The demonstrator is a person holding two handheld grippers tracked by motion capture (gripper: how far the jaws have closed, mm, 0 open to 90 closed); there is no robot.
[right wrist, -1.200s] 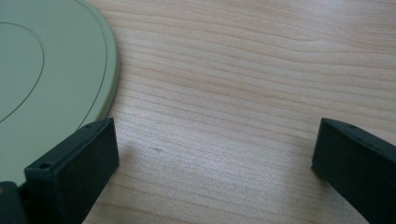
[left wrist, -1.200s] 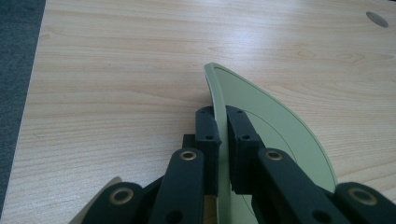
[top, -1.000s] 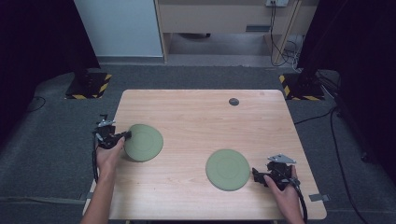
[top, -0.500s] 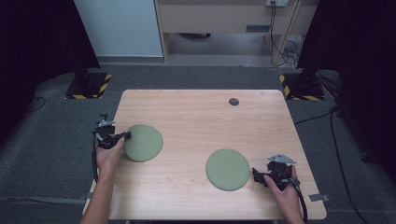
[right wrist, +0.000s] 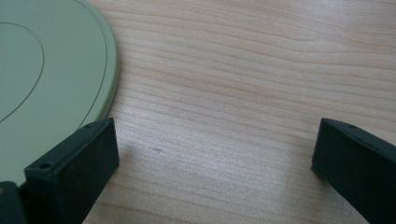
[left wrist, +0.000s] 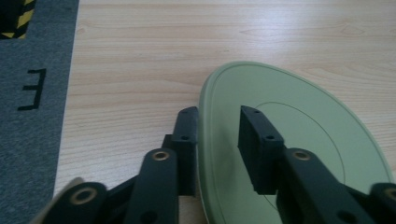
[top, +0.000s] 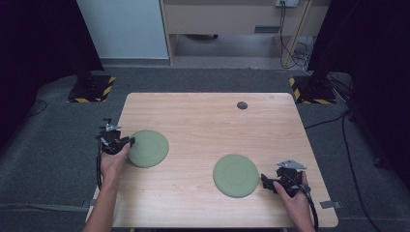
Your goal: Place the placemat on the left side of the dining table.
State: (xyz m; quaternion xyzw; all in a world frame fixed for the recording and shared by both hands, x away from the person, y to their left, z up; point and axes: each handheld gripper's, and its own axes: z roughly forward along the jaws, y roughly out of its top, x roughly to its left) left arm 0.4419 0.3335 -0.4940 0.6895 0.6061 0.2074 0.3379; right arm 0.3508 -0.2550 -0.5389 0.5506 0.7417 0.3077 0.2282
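Two flat green plates lie on the wooden table (top: 203, 121). The left plate (top: 148, 148) has its left rim between the jaws of my left gripper (top: 129, 141). In the left gripper view, one jaw stands outside the rim and the other hovers over the left plate (left wrist: 303, 121), so the left gripper (left wrist: 217, 116) is open with a narrow gap. The right plate (top: 236, 175) sits near the front. Just right of it my right gripper (top: 265, 180) rests low on the table. In its own view the right gripper (right wrist: 215, 135) is wide open, beside the right plate (right wrist: 46, 79), over bare wood.
A small dark round object (top: 242, 105) lies near the table's far edge. Grey carpet (top: 58, 140) surrounds the table, with black stands on striped bases (top: 92, 92) at the far left and far right. A hand holds each gripper from the near side.
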